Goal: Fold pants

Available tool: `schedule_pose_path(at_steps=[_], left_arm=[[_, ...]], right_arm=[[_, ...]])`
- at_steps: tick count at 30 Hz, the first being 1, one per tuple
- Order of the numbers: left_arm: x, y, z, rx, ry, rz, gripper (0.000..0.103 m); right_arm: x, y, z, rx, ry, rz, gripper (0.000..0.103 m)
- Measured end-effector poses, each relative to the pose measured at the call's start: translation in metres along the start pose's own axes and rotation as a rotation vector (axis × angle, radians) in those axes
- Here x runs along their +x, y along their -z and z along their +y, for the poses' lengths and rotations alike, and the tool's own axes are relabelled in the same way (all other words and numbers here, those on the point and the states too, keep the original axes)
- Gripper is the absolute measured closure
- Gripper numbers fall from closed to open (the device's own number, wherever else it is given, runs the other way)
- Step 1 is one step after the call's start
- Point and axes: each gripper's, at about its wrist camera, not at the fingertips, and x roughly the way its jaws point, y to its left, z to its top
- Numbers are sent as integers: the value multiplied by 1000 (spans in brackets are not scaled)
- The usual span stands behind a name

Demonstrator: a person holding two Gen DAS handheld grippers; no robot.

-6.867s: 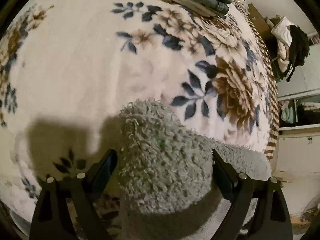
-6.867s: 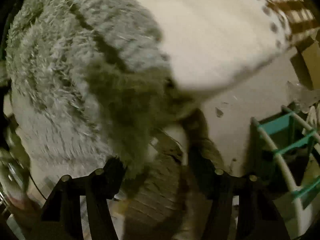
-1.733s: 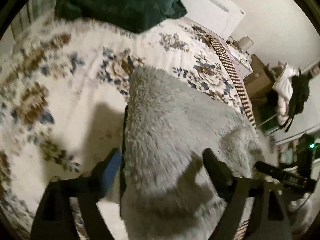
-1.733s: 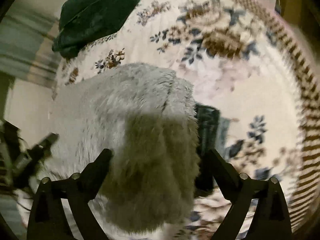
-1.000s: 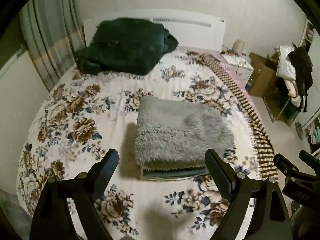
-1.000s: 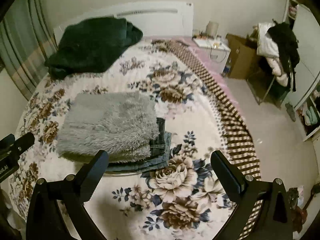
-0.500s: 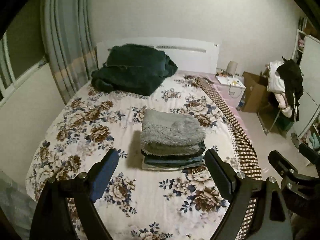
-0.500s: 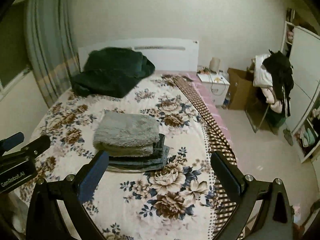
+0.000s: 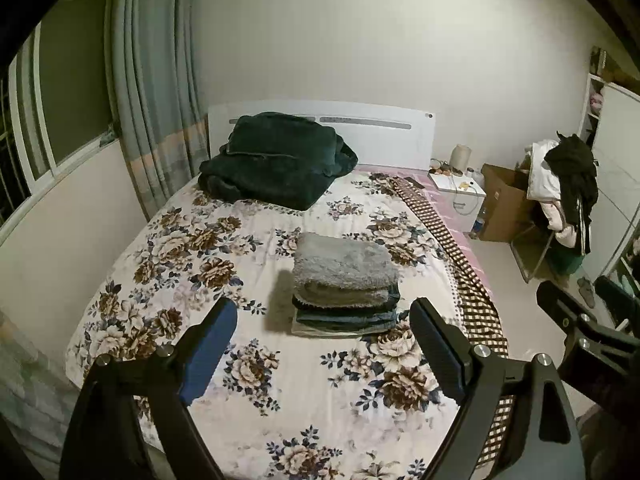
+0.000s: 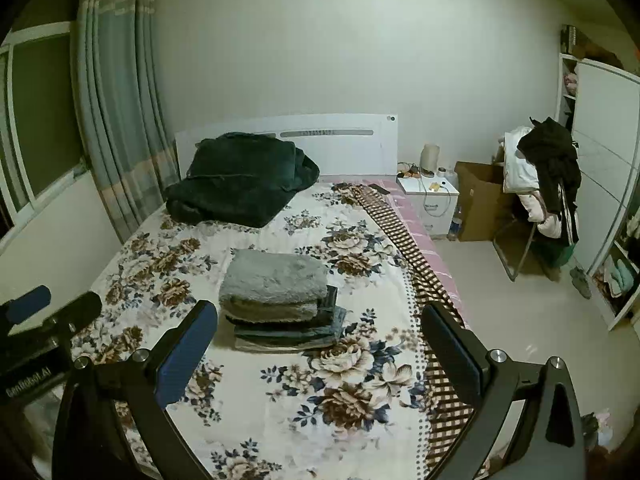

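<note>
We hold two grippers above the foot edge of one bed [image 9: 132, 280], both angled down at it. The left gripper [image 9: 322, 344] has its two fingers spread wide with nothing between them, and the right gripper [image 10: 320, 350] is likewise released and empty. In the left wrist view the right gripper shows at the right edge; in the right wrist view the left one shows at the left edge.

The fluffy grey pants [image 9: 344, 266] lie folded on top of one stack of folded clothes [image 9: 346, 318], which sits near the middle of the bed, somewhat closer to its right edge than its left. Under the grey pair we count at least three darker folded layers, though we cannot tell exactly how many garments they make.

One dark green blanket [image 9: 276, 160] is heaped at the head edge, against the single white headboard [image 9: 380, 136]. One nightstand [image 10: 430, 196] and one cardboard box [image 10: 478, 196] stand on the floor beyond the right head corner.
</note>
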Motion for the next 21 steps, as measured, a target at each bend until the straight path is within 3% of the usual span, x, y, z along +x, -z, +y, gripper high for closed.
schedule_pose_path(at_steps=[15, 19, 21], left_arm=[[-12, -1, 18, 2, -16, -12, 15], [-12, 0, 21, -1, -13, -2, 5], [-13, -1, 22, 4, -23, -4, 4]], right_arm=[[-12, -14, 34, -13, -16, 0, 0], [-11, -17, 36, -12, -18, -3, 0], [-11, -18, 39, -12, -15, -4, 0]])
